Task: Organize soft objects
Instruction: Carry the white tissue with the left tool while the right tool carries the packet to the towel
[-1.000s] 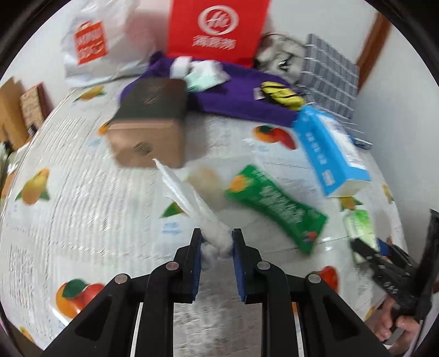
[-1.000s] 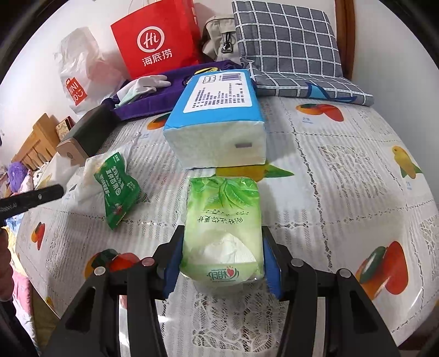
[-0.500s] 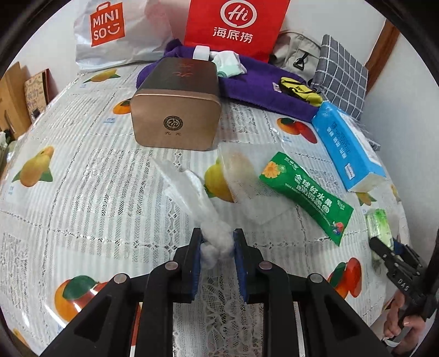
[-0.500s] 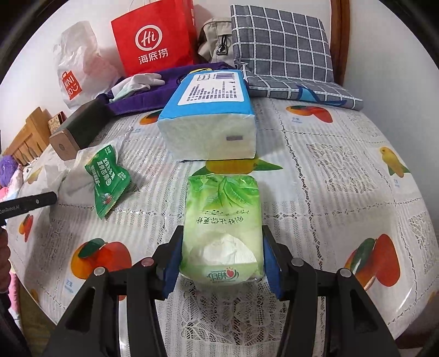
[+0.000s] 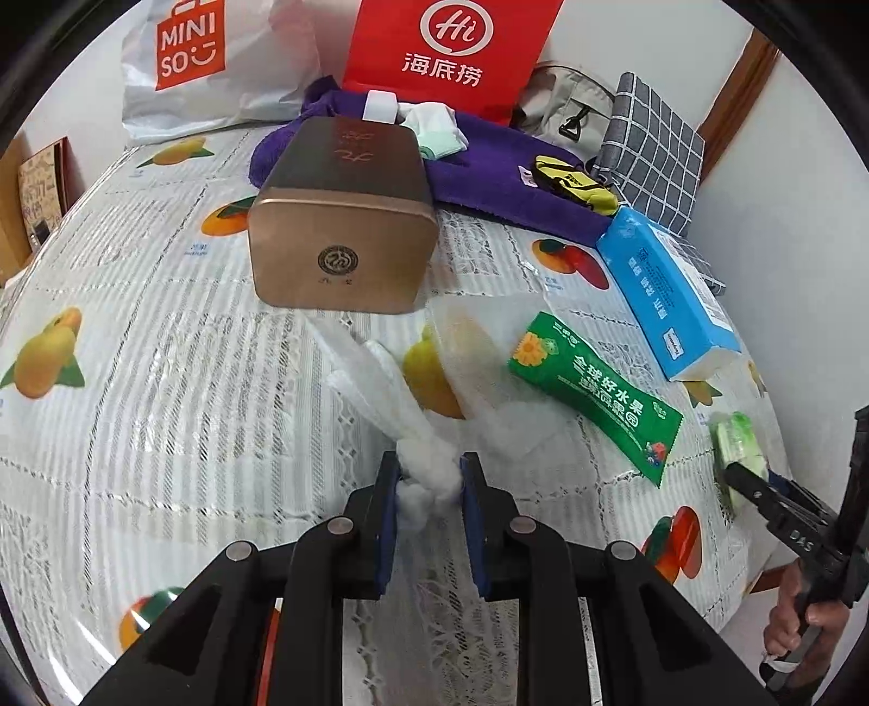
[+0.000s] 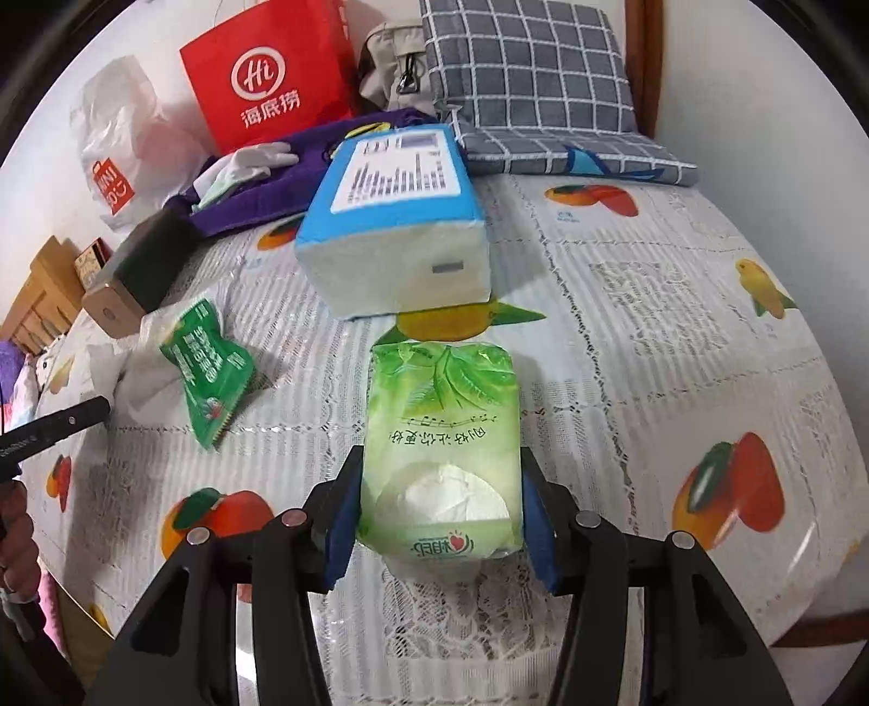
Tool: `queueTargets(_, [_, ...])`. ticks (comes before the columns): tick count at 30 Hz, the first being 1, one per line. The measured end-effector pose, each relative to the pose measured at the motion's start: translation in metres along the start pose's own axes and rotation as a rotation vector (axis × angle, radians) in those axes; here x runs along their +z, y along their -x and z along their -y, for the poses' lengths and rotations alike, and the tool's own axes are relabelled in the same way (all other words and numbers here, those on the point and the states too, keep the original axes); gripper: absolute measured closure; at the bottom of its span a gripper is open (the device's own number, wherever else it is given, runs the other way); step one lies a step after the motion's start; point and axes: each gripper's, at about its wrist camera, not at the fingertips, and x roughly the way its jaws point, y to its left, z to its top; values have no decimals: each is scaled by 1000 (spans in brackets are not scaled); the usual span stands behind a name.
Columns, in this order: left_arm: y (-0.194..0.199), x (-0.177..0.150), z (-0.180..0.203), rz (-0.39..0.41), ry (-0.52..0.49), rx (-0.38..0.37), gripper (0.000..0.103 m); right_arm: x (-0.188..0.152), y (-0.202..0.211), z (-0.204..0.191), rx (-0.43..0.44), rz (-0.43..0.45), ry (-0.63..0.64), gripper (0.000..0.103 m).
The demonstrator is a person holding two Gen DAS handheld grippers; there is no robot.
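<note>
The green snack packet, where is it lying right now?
In the left wrist view the green snack packet lies flat on the tablecloth, right of centre, between the blue tissue pack and a clear plastic bag.

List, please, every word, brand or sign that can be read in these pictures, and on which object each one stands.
"MINISO": white plastic bag.
"Hi" and "海底捞": red paper bag.
"全球好水果": green snack packet; its smaller line is unclear.
Round emblem: bronze box; characters below too small.
Blue tissue pack: label print blurred.
Green tissue pack: upside-down print, not sure.
"DAS": right claw.
</note>
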Motion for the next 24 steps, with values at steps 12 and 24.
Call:
queueTargets(12, [36,19,-6,49,-70,40,82,22,45,-40,8,107,33,51])
queueTargets(24, [77,55,8,130,-67,61,82,66,83,-57,52,190,63,51])
